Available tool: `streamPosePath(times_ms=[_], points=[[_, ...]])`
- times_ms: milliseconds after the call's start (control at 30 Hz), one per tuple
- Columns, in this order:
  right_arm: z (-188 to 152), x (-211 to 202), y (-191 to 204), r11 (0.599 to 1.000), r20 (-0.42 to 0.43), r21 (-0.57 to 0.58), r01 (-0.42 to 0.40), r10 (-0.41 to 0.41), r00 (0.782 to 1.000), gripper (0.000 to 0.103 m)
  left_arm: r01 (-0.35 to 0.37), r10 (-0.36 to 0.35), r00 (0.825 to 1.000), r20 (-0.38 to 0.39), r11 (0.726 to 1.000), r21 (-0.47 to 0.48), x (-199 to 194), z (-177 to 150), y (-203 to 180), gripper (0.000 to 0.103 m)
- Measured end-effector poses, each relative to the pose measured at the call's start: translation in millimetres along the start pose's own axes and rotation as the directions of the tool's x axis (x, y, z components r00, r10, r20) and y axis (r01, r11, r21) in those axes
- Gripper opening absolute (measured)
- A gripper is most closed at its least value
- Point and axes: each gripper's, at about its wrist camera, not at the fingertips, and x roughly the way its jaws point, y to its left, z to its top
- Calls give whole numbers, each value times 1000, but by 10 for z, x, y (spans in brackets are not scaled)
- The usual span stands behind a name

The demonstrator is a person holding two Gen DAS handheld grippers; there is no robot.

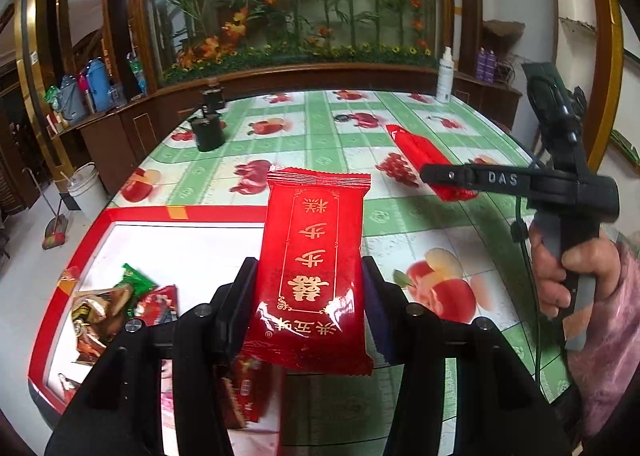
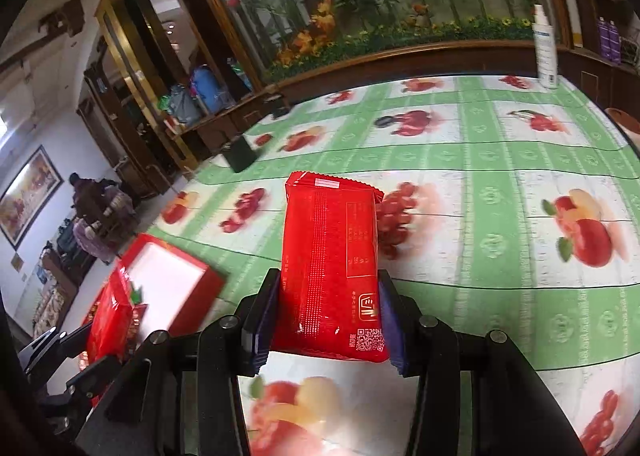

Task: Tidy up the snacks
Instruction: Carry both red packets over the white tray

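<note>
My left gripper [image 1: 308, 280] is shut on a red snack packet with gold characters [image 1: 312, 256], held above the near table edge, partly over the red box. My right gripper [image 2: 326, 296] is shut on a second red packet [image 2: 330, 252], its printed back and QR code facing the camera. In the left wrist view that right gripper [image 1: 438, 176] hangs over the table at the right, its packet [image 1: 416, 148] sticking out beyond it. A red-rimmed box with a white floor [image 1: 132, 214] lies at the left and holds several mixed snacks [image 1: 120, 304]. The box [image 2: 214, 279] also shows in the right wrist view.
The table wears a green fruit-print cloth [image 2: 480, 160]. A white spray bottle [image 1: 446, 72] stands at the far right edge, and two black objects [image 1: 208, 128] at the far left. A hand in a pink sleeve [image 1: 560, 276] grips the right tool. A bucket [image 1: 86, 188] and broom are on the floor.
</note>
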Motion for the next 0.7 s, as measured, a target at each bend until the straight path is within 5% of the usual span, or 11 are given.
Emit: streamPosePath(times_ms=[333, 700], points=[[-144, 168, 716, 989, -7, -66, -135, 134, 991, 46, -94, 96, 995, 11, 988, -119, -92, -98, 674, 49], [-518, 594, 1721, 947, -153, -194, -254, 226, 962, 46, -278, 264, 961, -87, 921, -273, -23, -434, 1600, 49]])
